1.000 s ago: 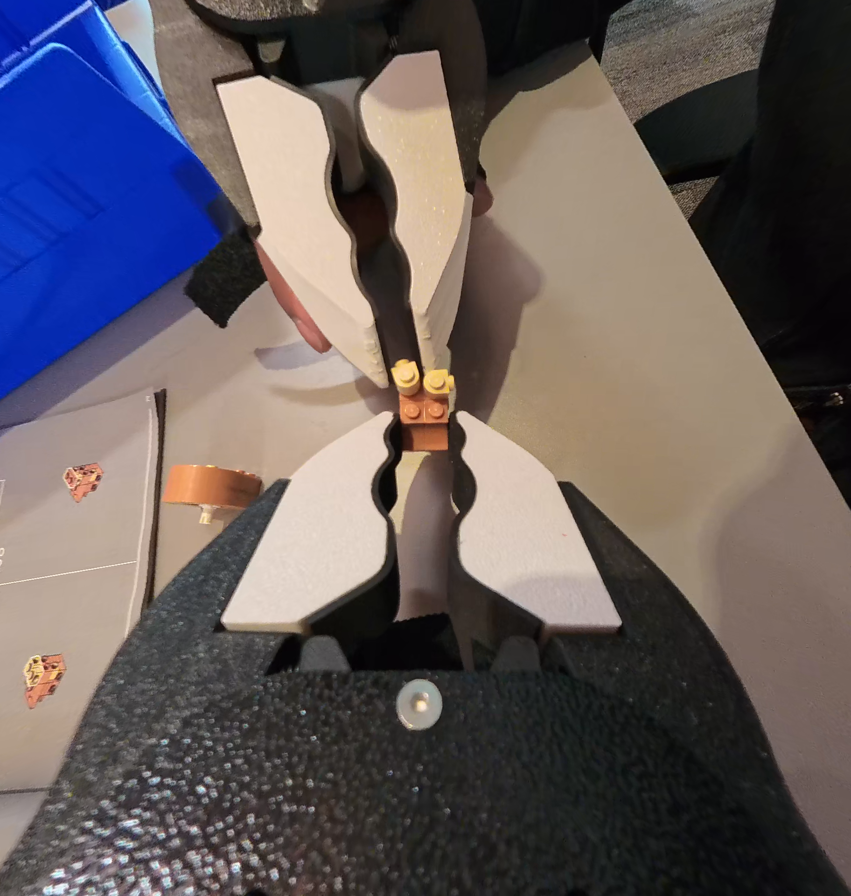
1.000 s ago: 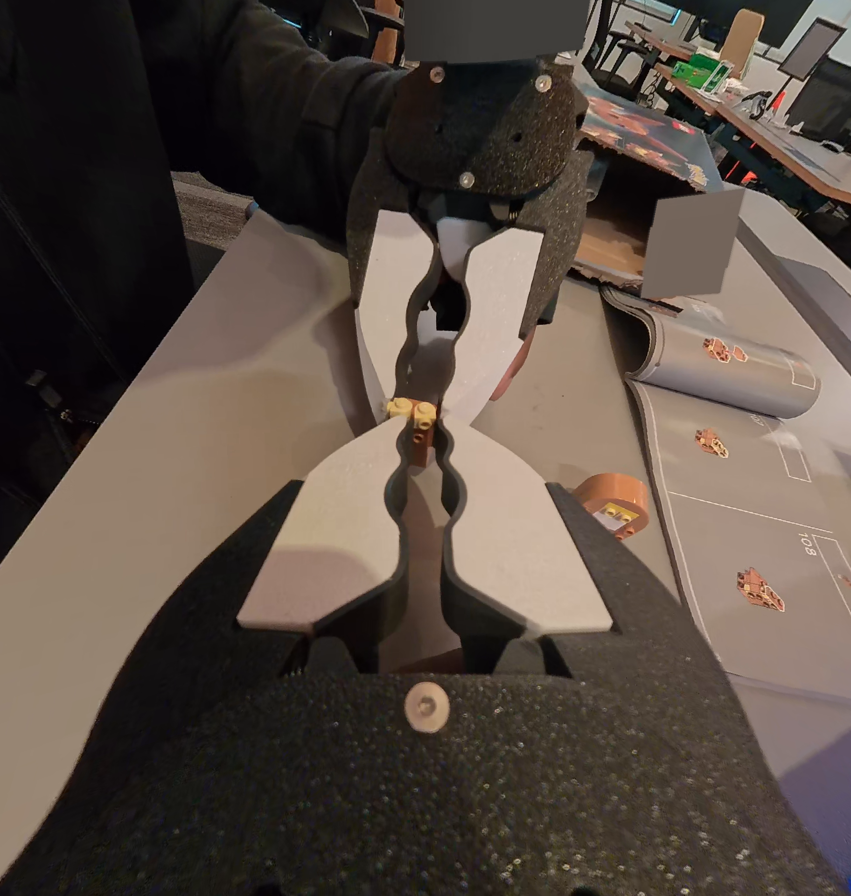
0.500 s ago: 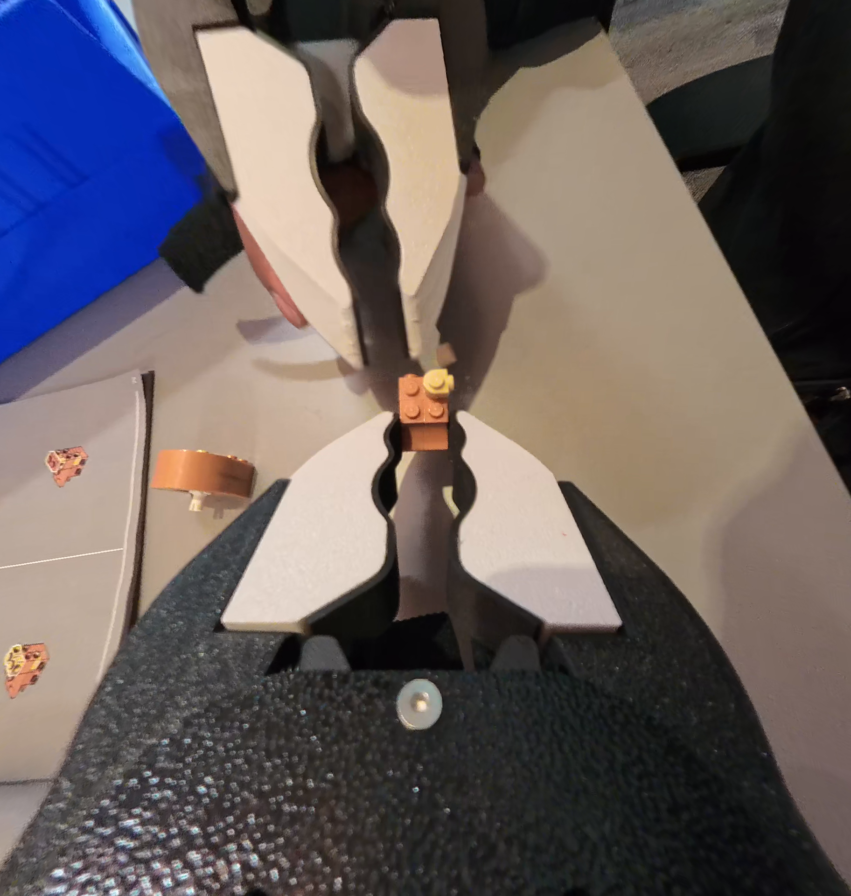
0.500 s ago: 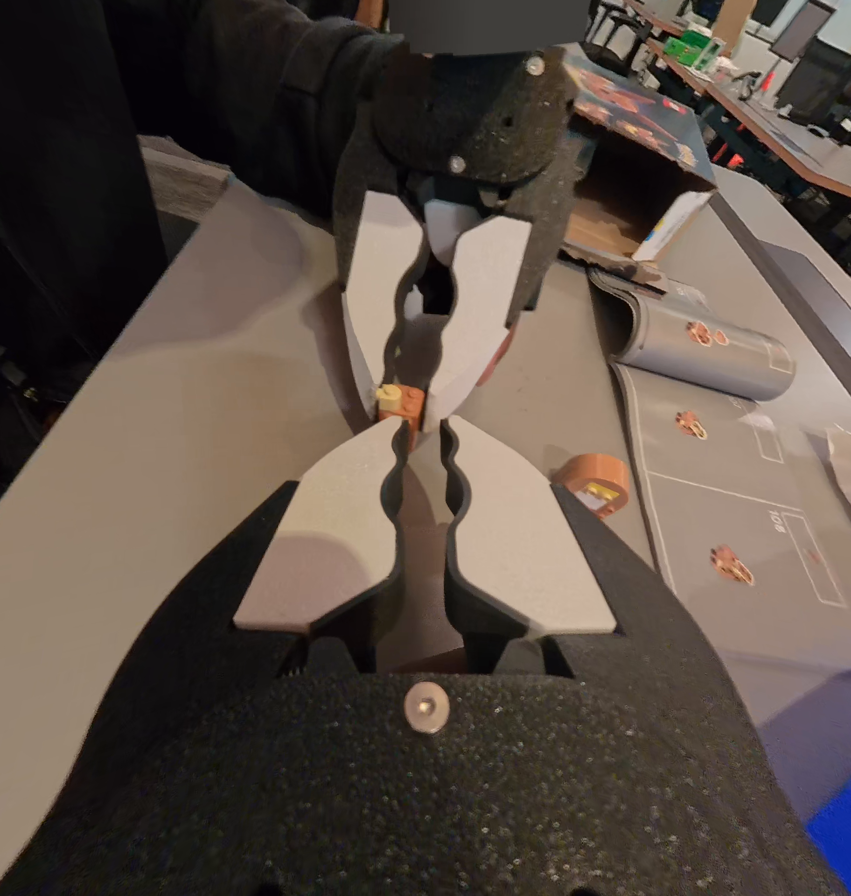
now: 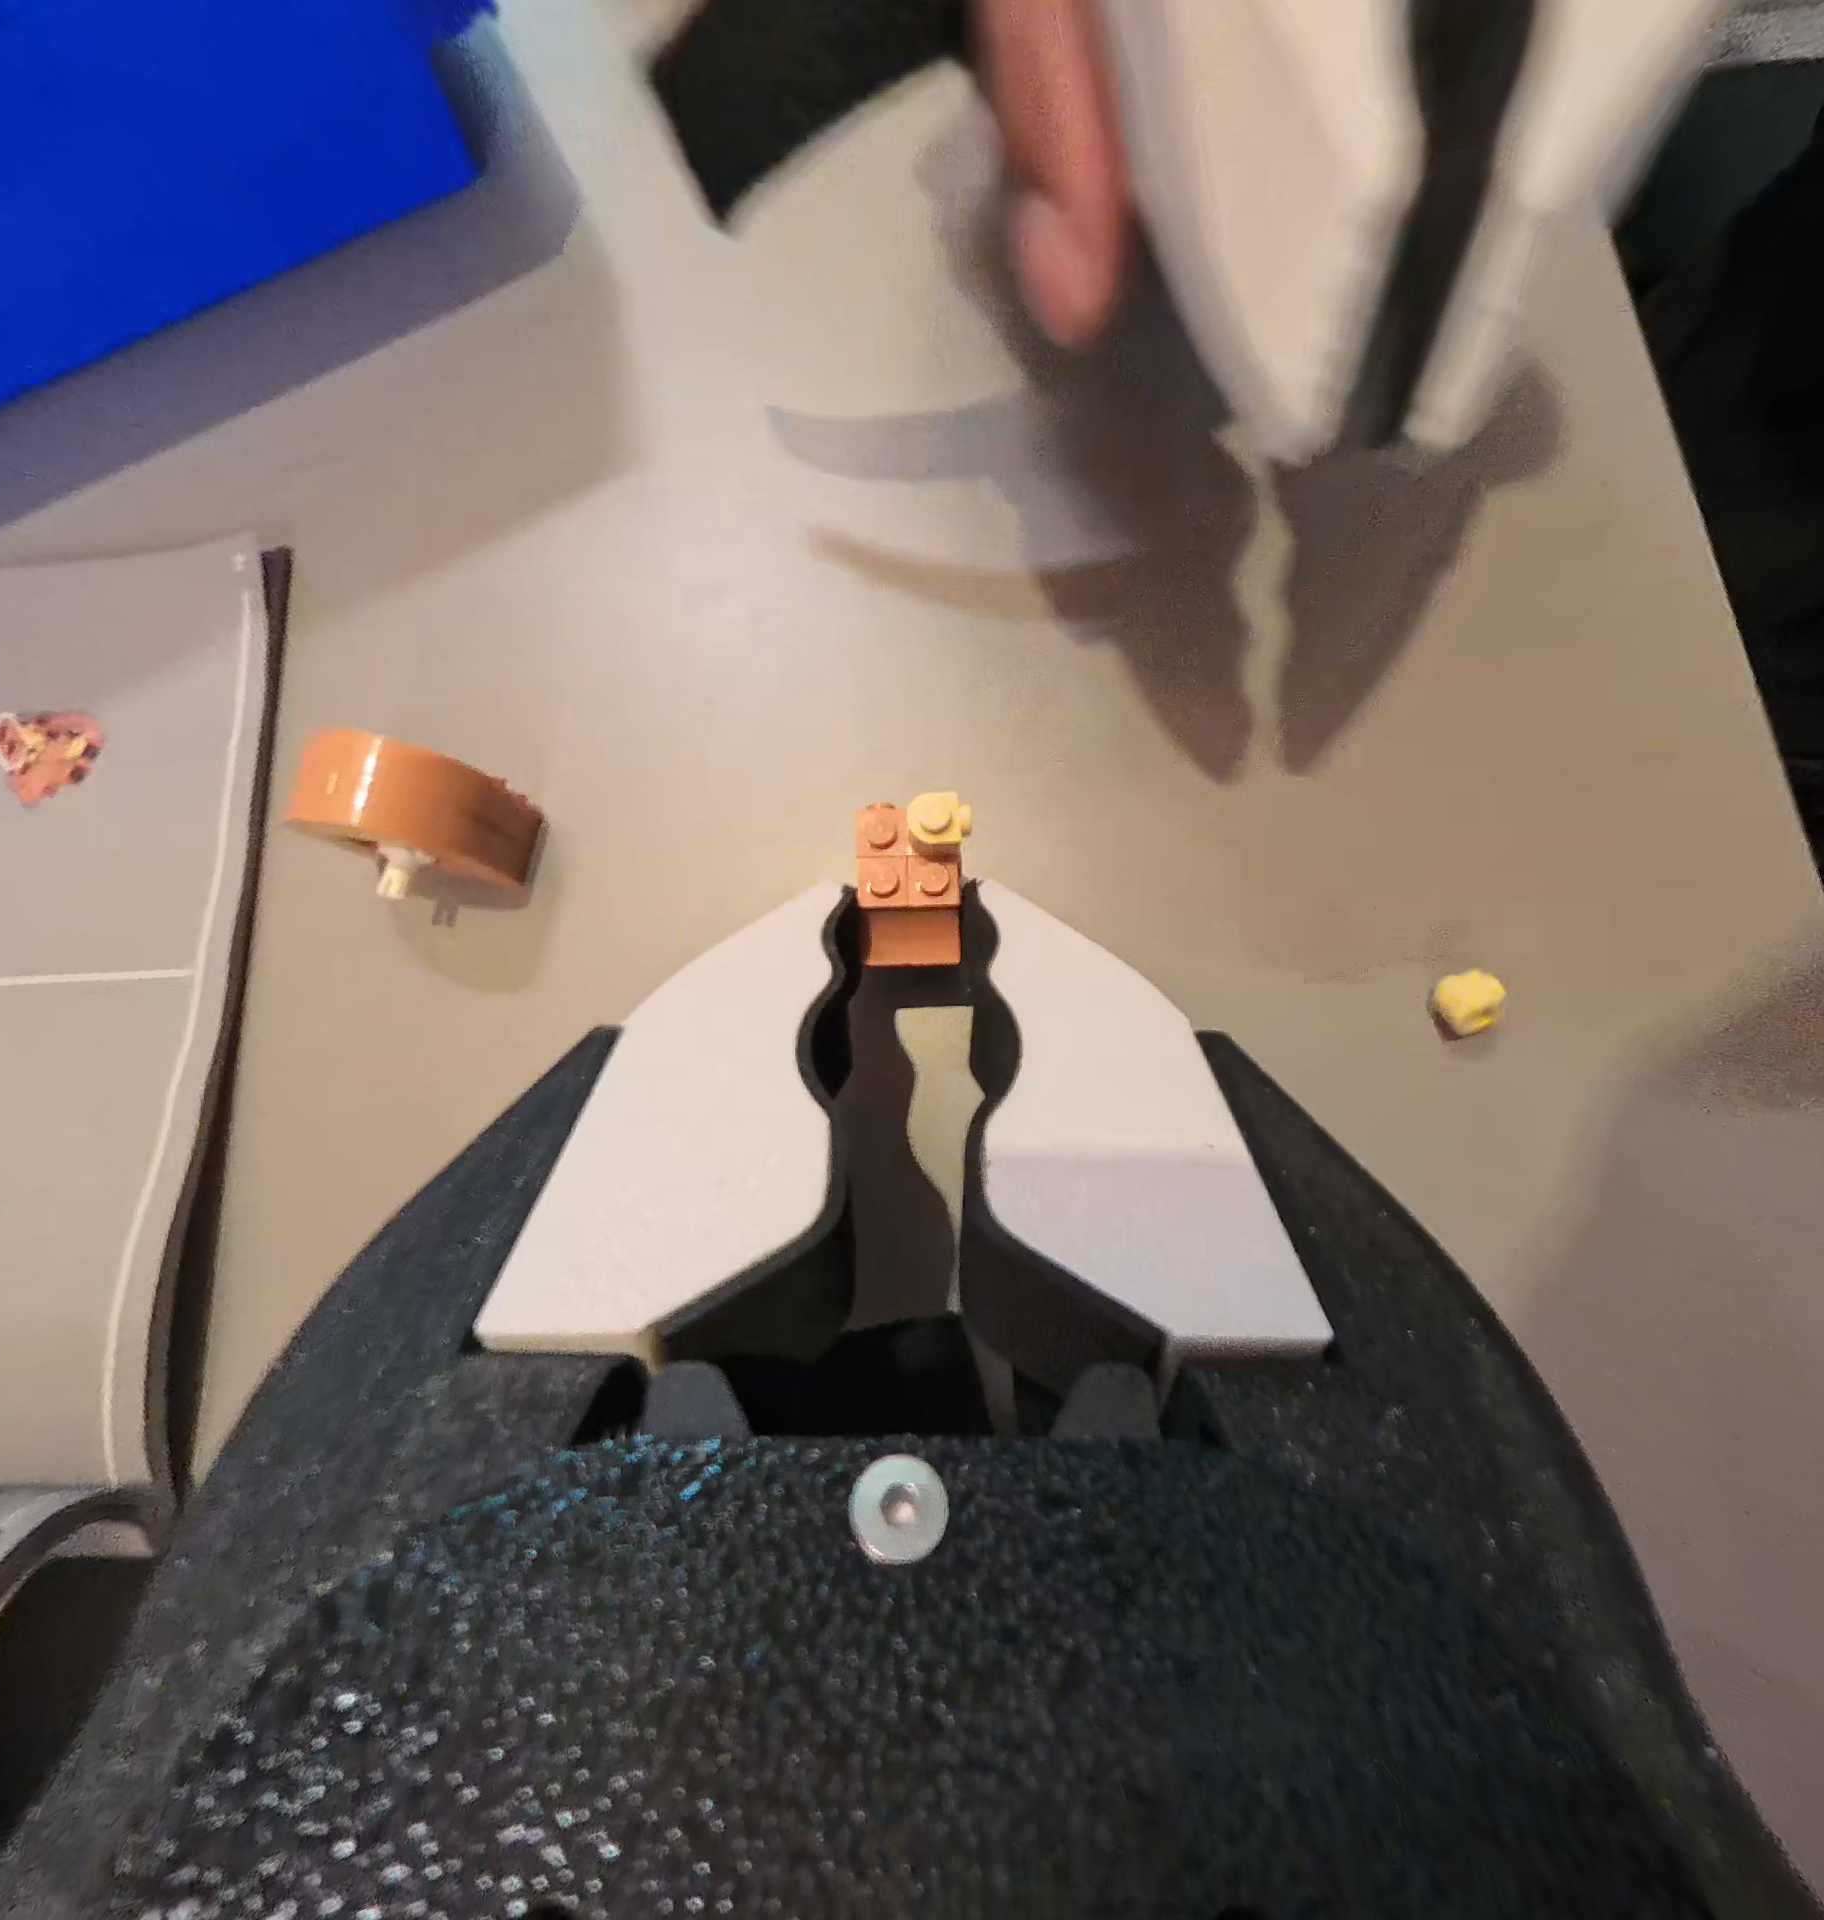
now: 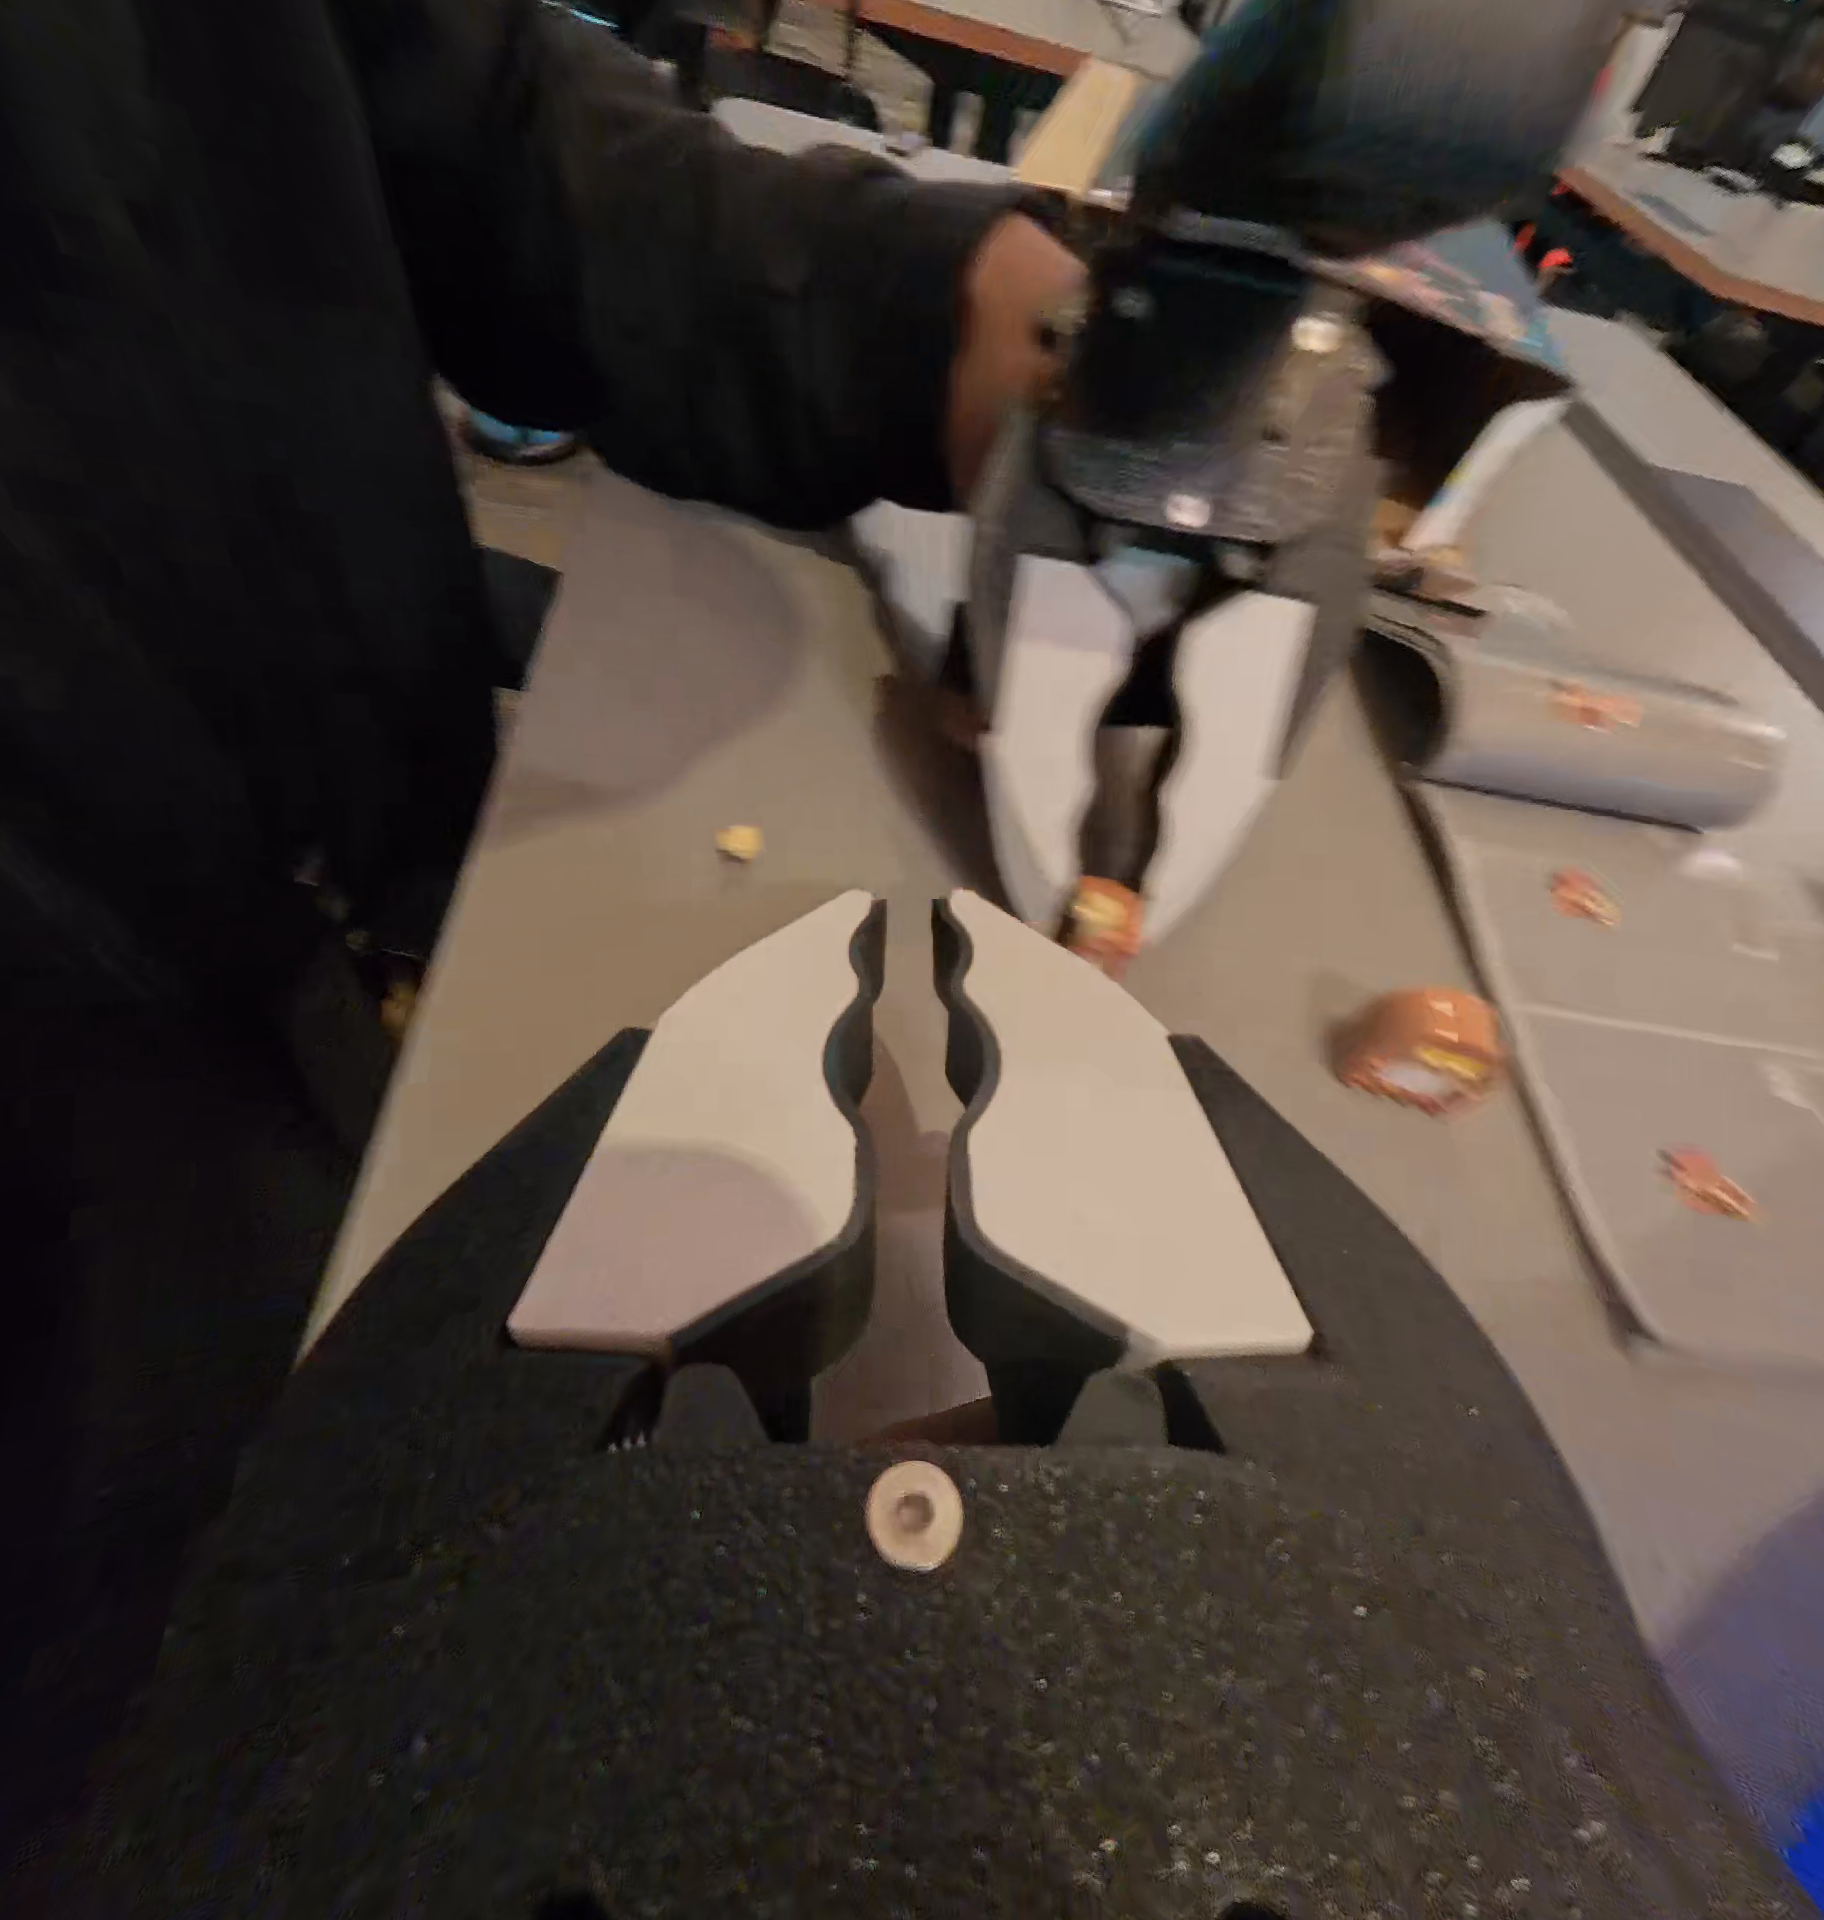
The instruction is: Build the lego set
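Left gripper (image 5: pixel 910 914) clamped on brown brick stack (image 5: pixel 908 883); right gripper (image 6: pixel 910 914) slightly apart, bare.

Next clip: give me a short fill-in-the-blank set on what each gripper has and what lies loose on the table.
1. The left gripper grips a ____ brick assembly.
2. One small ____ piece sits on top of that assembly.
3. The right gripper holds ____.
4. A loose yellow piece lies on the ____.

Missing words: brown; yellow; nothing; table
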The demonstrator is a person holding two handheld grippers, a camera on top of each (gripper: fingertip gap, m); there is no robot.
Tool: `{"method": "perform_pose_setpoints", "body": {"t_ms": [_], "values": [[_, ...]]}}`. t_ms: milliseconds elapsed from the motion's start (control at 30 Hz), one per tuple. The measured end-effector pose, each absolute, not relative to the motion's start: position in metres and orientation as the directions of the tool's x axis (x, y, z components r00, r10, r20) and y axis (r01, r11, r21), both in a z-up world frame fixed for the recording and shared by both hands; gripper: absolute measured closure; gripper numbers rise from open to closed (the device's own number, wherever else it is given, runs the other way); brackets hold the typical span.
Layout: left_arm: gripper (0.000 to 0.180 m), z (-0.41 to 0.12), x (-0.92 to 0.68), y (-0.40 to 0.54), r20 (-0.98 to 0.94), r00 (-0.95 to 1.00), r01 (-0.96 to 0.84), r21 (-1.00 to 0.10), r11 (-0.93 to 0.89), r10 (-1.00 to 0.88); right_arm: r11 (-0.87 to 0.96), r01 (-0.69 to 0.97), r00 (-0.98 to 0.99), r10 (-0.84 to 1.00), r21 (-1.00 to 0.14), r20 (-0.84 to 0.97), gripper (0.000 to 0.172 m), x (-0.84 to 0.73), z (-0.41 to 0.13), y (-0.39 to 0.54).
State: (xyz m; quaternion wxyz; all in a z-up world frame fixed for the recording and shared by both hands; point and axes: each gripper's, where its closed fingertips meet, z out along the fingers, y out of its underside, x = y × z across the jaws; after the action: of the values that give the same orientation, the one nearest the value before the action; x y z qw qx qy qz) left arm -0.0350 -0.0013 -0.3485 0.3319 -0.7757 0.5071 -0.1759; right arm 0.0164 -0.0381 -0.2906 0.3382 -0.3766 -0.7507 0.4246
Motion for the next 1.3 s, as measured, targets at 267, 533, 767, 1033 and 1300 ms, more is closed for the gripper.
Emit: {"method": "perform_pose_setpoints", "body": {"t_ms": [267, 533, 767, 1033, 1300], "values": [[0.163, -0.346, -0.049, -0.005, -0.049, 0.468, -0.64, -0.707, -0.301, -0.882, 0.532, 0.393, -0.571, 0.781, -0.75, 0.255, 0.161, -0.007, -0.34, -0.084], [0.163, -0.35, -0.054, -0.015, -0.05, 0.465, -0.651, -0.695, -0.304, -0.884, 0.439, 0.507, -0.554, 0.825, -0.742, 0.109, 0.158, -0.02, -0.344, -0.098], [0.163, -0.348, -0.058, -0.017, -0.047, 0.476, -0.641, -0.702, -0.31, -0.878, 0.244, 0.65, -0.369, 0.929, -0.719, -0.019, 0.155, -0.022, -0.346, -0.098], [0.163, -0.344, -0.061, -0.013, -0.08, 0.496, -0.64, -0.706, -0.302, -0.865, 0.369, 0.666, -0.29, 0.929, -0.648, 0.231, 0.165, -0.033, -0.346, -0.071], [0.163, -0.345, -0.066, -0.007, -0.11, 0.521, -0.647, -0.698, -0.307, -0.847, 0.503, 0.639, -0.343, 0.864, -0.582, 0.37, 0.146, -0.029, -0.341, -0.063]]}}
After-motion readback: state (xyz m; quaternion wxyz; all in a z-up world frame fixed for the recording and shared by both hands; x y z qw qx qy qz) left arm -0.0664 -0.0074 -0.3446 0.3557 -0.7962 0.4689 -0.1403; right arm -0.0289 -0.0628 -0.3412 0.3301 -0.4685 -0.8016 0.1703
